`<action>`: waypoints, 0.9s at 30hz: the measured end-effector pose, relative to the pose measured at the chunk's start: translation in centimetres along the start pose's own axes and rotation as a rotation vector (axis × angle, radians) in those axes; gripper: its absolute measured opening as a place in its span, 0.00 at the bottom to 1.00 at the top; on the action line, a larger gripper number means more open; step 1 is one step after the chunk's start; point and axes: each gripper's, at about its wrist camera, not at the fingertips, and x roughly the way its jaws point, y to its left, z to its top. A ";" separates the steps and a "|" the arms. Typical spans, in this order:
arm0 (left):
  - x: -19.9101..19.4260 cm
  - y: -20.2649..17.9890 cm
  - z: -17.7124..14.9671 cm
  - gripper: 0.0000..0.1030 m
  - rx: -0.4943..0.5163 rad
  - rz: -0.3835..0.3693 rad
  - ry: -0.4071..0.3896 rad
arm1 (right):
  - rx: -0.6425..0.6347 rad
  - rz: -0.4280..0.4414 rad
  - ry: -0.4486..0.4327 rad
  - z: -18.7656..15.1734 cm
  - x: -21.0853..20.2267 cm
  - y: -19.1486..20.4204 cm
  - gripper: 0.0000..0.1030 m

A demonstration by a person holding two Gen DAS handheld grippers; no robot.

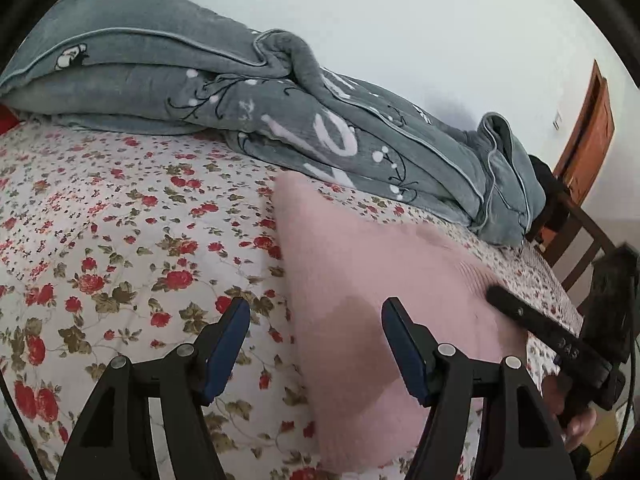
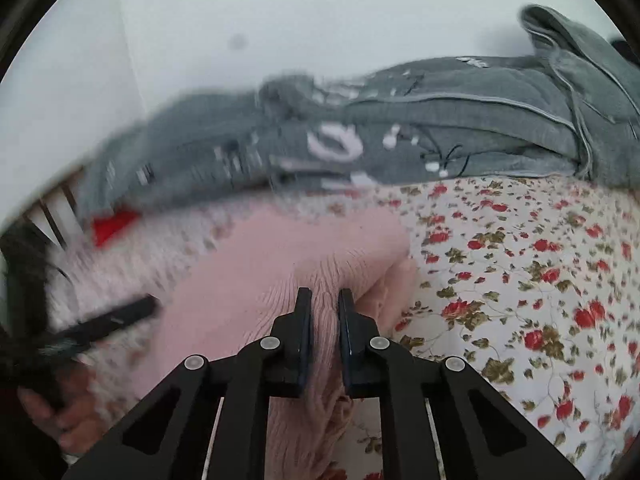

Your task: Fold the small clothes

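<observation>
A pink knit garment (image 1: pixel 360 280) lies on the floral bedsheet (image 1: pixel 120 240). My left gripper (image 1: pixel 316 312) is open and empty, its fingers straddling the garment's left edge just above the bed. My right gripper (image 2: pixel 325 300) is shut on a bunched fold of the pink garment (image 2: pixel 280 256) and holds it raised off the sheet. The right gripper also shows at the right of the left wrist view (image 1: pixel 496 296). The left gripper shows blurred at the left of the right wrist view (image 2: pixel 120 316).
A crumpled grey blanket (image 1: pixel 240 112) lies along the far side of the bed against the white wall. A wooden bed frame (image 1: pixel 580 232) and a brown door (image 1: pixel 588 128) stand at the right. A red item (image 2: pixel 112 224) lies near the blanket.
</observation>
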 end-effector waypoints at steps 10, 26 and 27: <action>2.4 -1.5 1.2 0.64 0.024 0.058 0.051 | -0.056 -0.085 0.065 0.5 1.2 0.9 0.24; 4.1 -2.0 3.6 0.65 0.086 0.008 0.132 | -0.092 -0.114 0.132 0.9 4.6 0.6 0.28; 4.0 -1.9 4.1 0.65 0.106 -0.009 0.129 | -0.094 -0.082 0.124 1.7 4.3 0.5 0.31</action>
